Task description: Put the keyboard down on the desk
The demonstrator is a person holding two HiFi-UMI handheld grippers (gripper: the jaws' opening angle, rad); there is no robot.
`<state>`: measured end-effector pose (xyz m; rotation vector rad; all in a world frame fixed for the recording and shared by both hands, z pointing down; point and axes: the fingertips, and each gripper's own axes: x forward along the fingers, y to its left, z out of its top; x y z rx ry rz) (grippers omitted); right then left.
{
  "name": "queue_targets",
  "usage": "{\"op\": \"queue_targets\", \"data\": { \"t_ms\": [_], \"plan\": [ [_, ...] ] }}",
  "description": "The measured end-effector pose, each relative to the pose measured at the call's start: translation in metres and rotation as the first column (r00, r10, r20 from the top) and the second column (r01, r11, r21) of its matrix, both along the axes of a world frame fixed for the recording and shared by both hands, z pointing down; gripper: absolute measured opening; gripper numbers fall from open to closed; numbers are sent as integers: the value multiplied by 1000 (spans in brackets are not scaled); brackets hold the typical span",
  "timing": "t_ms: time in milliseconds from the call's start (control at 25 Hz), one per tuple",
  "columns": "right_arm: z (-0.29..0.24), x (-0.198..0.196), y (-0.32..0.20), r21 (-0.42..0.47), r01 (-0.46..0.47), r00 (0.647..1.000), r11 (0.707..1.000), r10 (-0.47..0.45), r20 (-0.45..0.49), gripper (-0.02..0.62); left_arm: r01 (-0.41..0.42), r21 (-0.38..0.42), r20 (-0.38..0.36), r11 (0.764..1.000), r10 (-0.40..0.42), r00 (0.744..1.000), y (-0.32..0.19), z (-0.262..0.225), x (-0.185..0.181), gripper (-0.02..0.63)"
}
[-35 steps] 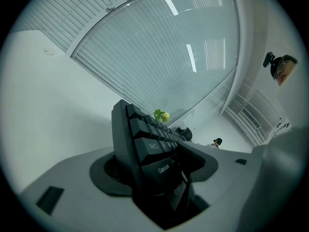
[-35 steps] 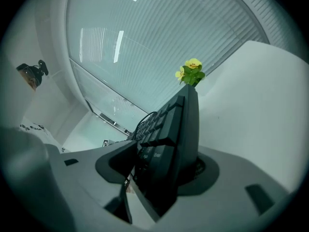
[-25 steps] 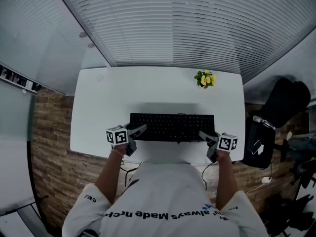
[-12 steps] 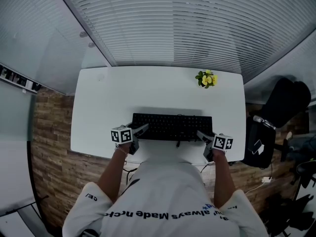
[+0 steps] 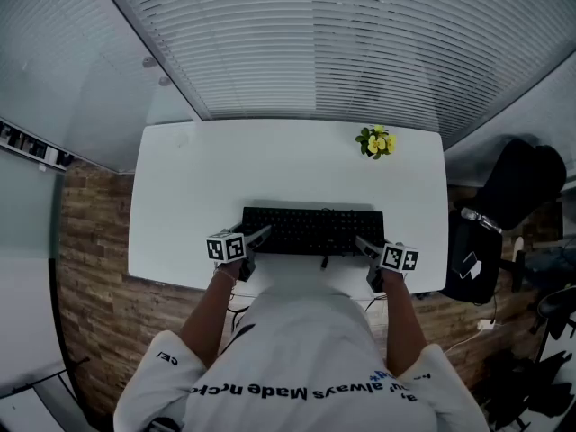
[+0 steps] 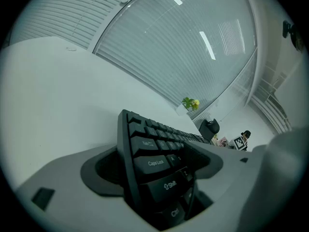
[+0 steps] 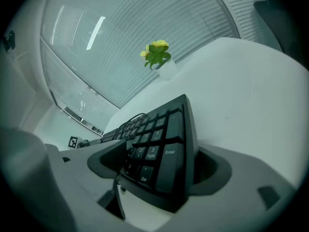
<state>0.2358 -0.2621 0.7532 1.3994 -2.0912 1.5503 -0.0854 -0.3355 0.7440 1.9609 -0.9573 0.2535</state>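
Both ends of the keyboard sat between wide jaws that had just been opening, the left gripper at one end and the right gripper at the other. It lay on the desk near the front edge. Yellow flowers stood well apart, by the far right corner.
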Motion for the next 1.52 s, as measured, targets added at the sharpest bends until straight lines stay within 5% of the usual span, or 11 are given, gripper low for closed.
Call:
{"op": "queue_targets", "data": {
  "t_ms": [1120,1320,1520],
  "plan": [
    [13,11,8,-13,-8,974,1000,5,-226,451,-20,30,176,999,14,984,6,9,2,407],
    [18,16,12,-26,39,929,999,-46,-366,468,-30,43,250,999,18,968,8,10,2,410],
    [20,16,11,-17,30,921,999,-34,-387,460,-19,51,277,999,5,961,7,11,1,410]
  ]
}}
